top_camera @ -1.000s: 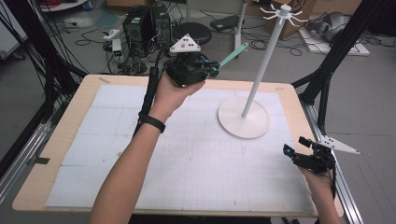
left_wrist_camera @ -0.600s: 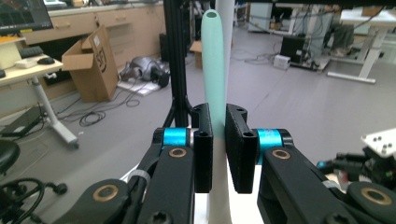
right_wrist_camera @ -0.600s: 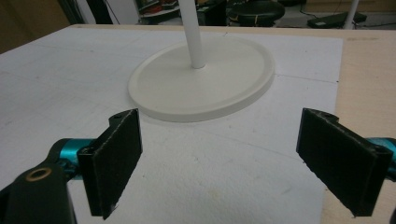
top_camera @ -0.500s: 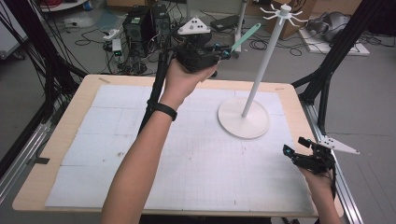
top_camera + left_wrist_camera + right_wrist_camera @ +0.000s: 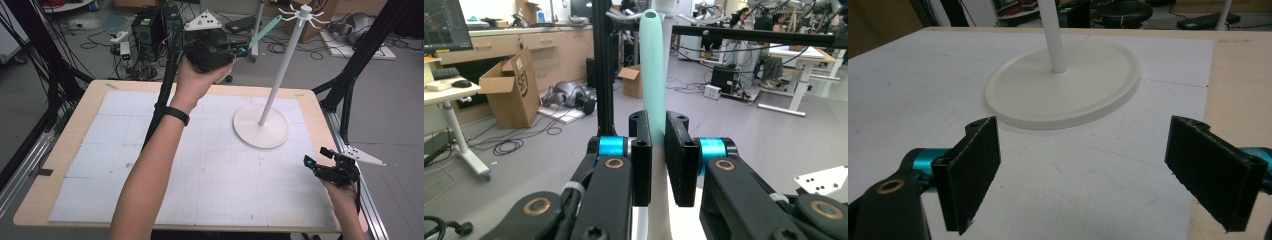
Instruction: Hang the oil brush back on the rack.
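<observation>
Left wrist: wore a black band (image 5: pixel 177 114).
Left hand-held gripper (image 5: pixel 657 145): black jaws, blue rings, brass screws, grey plate on top.

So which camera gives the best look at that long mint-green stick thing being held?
The left gripper view: the long mint-green plastic stick stands close up, pinched between the left tongs, with a hole near its rounded tip. The high view shows it small, slanting up toward the tall white hook stand.
</observation>
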Action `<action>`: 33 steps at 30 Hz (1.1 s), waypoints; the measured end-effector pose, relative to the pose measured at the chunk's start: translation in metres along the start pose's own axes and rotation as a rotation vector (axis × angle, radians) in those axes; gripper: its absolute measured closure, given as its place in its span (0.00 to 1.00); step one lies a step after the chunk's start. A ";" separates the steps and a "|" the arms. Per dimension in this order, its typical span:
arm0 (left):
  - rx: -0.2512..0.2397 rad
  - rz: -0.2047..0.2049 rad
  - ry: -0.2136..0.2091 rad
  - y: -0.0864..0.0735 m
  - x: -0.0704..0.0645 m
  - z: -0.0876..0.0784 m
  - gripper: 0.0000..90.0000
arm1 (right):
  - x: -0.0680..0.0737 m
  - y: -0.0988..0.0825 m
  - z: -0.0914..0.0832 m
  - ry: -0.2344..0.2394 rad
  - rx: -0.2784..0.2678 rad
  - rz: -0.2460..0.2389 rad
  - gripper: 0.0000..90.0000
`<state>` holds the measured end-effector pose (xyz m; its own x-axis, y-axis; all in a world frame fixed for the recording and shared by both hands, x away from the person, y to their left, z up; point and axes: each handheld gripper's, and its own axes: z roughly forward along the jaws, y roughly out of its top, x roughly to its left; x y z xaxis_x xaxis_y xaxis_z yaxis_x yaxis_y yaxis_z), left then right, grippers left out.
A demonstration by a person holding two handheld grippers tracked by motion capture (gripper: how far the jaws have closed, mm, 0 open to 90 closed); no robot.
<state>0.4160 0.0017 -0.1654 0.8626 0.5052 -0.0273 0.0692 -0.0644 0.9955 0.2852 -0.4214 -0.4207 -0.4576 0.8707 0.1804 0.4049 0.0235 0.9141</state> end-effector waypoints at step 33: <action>0.035 0.011 -0.019 -0.003 -0.005 0.020 0.91 | -0.001 0.000 -0.001 0.001 -0.007 -0.001 0.15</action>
<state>0.4214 -0.0183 -0.1700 0.8726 0.4880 -0.0183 0.0770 -0.1006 0.9919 0.2850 -0.4230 -0.4205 -0.4586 0.8702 0.1800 0.3987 0.0204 0.9169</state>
